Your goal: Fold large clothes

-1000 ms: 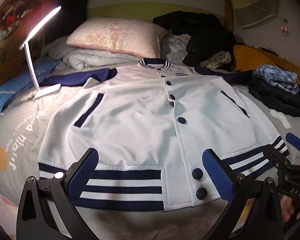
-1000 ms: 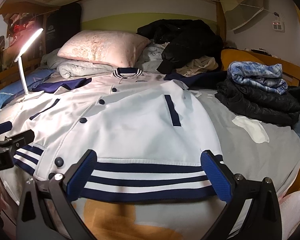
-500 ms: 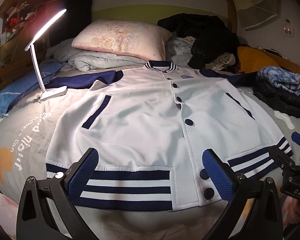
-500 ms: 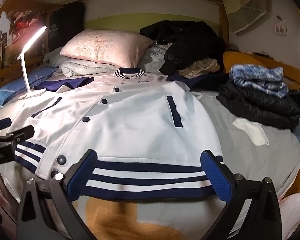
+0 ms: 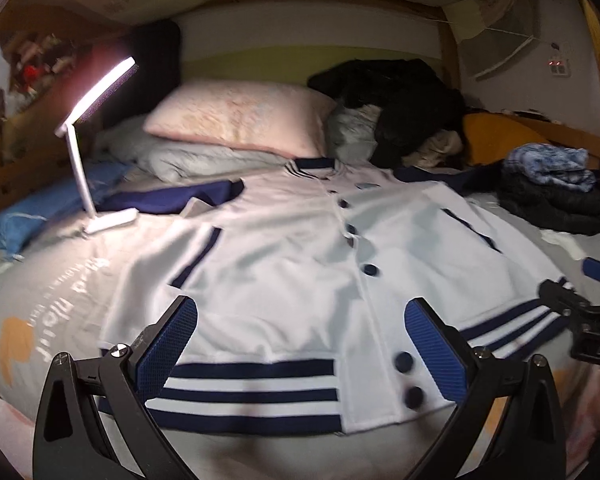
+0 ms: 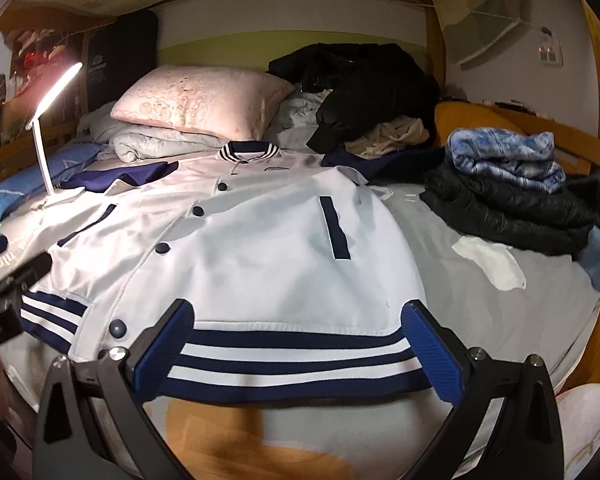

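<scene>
A white varsity jacket (image 5: 292, 264) with navy sleeves, navy buttons and a navy-striped hem lies flat and buttoned, front up, on the bed; it also shows in the right wrist view (image 6: 284, 248). My left gripper (image 5: 300, 344) is open and empty, hovering over the hem's left half. My right gripper (image 6: 296, 344) is open and empty over the hem's right half. The right gripper shows at the right edge of the left wrist view (image 5: 580, 312). The left gripper shows at the left edge of the right wrist view (image 6: 8, 288).
A lit white desk lamp (image 5: 96, 152) stands on the bed by the jacket's left sleeve. A pink pillow (image 5: 240, 120) and a dark clothes heap (image 5: 396, 96) lie behind the collar. Folded dark and blue clothes (image 6: 508, 192) are stacked at right, near a wooden rail.
Both grippers have drifted slightly left and back along the hem, so the jacket sits further right in the left wrist view. Both stay open and the jacket has not moved.
</scene>
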### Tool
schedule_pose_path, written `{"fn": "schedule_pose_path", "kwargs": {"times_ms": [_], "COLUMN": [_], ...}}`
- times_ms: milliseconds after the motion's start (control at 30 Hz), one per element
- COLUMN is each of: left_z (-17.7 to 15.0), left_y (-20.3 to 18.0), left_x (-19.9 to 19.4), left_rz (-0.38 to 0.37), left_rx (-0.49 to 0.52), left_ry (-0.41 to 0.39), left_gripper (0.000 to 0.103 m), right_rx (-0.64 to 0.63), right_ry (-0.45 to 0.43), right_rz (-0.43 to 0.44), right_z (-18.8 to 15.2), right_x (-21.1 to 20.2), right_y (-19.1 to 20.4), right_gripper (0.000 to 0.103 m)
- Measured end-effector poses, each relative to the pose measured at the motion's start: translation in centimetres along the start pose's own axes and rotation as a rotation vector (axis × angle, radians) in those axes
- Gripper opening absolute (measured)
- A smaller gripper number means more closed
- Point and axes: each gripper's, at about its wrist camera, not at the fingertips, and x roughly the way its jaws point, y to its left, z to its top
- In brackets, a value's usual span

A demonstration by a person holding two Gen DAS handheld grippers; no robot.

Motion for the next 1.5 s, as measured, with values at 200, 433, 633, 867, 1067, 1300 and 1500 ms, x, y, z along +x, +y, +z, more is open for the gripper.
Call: {"fn": "schedule_pose_path", "kwargs": {"times_ms": [200,433,633,867,1067,1300,1500], "left_z": [0.1,0.0,0.0,0.1,-0.3,-0.1,-0.2], "left_y": [0.0,-1.0,-1.1,-1.1,-1.9,-1.3,-0.8], "left_x": [-0.5,-0.9,-1.4,-1.8,-1.7,-1.7,-1.0], "left_rz": [-0.067,-0.089,-0.083,-0.042,0.024,0.004,0.031], "left_rx": [-0.010,0.046,0.061,0.061,0.112,0.082,0.051], "left_ry": [0.010,0.007,-0.019,-0.044,-0.066,-0.052,-0.023], "left_gripper": [0.103,0.102,0.101,0.101,0.103,0.103,0.103], "right_rx": [-0.001,-0.033,-0.010,-0.004,-0.015,-0.024,-0.036], "right_ry": [0.007,-0.017,-0.016,-0.003,-0.009,-0.011,-0.010], "right_rz": [-0.001,-0.013,-0.018,-0.003,-0.016,-0.008,-0.016], "right_z": [-0.2,-0.2,0.0,0.0,-0.1,-0.1,-0.2], "right_x": [0.0,-0.3,-0.4,-0.2,-0.3,-0.5,-0.4], "right_y": [0.0,0.7,0.2,0.1,0.3,0.3,0.4], "right_gripper": [0.103,0.103,0.103,0.103,0.103,0.103,0.103]}}
